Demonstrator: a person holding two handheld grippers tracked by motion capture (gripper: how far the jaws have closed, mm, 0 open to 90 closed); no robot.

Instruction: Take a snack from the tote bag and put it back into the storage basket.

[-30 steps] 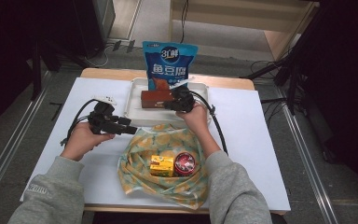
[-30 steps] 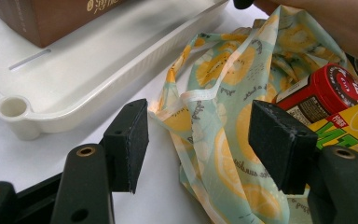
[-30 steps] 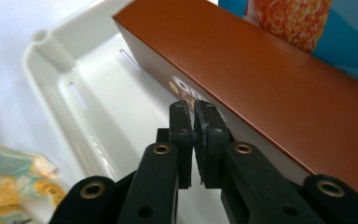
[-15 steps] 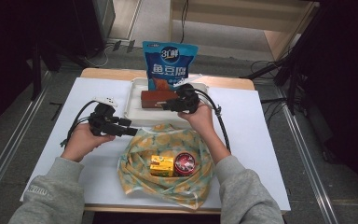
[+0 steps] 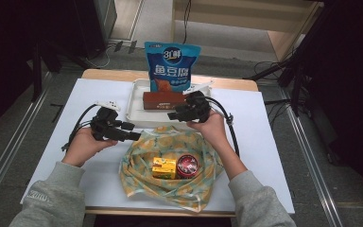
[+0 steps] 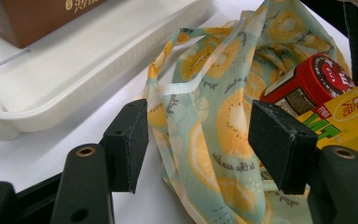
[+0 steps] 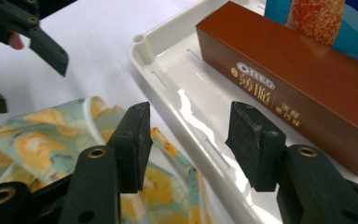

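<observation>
A brown box [image 5: 164,100] has been set in a white tray [image 5: 134,106]. The right gripper [image 7: 186,140], its jaws just opened and empty, is drawn back. The left gripper [image 6: 198,140], spread, probably frames the cloth bag [image 5: 170,187], whose rim needs pinching next.
</observation>
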